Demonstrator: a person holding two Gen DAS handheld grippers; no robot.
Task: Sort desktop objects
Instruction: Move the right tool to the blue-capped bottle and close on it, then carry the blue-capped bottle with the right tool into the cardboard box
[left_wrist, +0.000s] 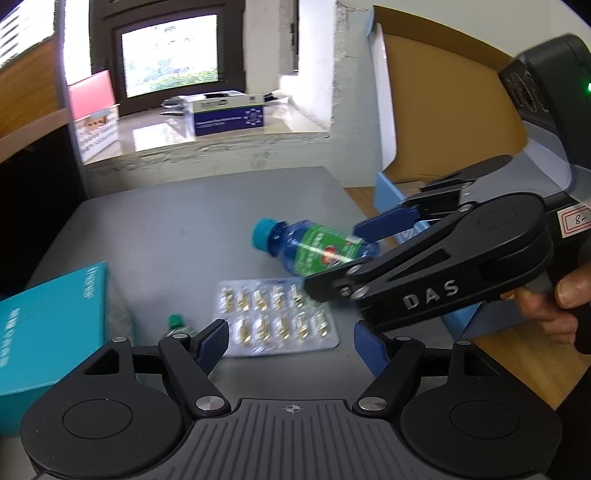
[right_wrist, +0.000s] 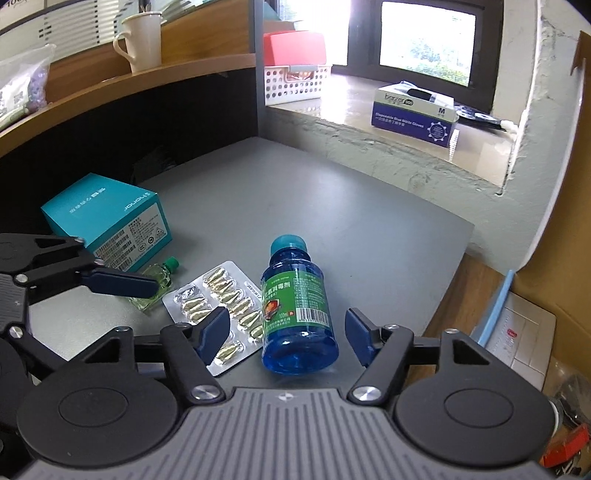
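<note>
Right now both grippers are spread wide and neither holds anything. Seen from the right wrist, the right gripper (right_wrist: 287, 334) straddles the base of the blue bottle (right_wrist: 297, 314), which lies on its side on the grey desk (right_wrist: 332, 206) with its teal cap pointing to 12 o'clock; the bottle sits between the two blue fingertips, and whether either pad touches it cannot be told. Just at the bottle's 9 o'clock lies the pill sheet (right_wrist: 221, 306), its near end passing behind the left fingertip. Further toward 9 o'clock a small green bottle (right_wrist: 159, 284) lies close beside the teal box (right_wrist: 107, 221), with a finger of the left gripper (right_wrist: 122, 282) crossing in front of the small bottle. From the left wrist, the left gripper (left_wrist: 291, 345) hangs open over the near end of the pill sheet, the blue bottle at 12 o'clock and the right gripper coming in from 3 o'clock, gripped by a hand (left_wrist: 550, 306).
</note>
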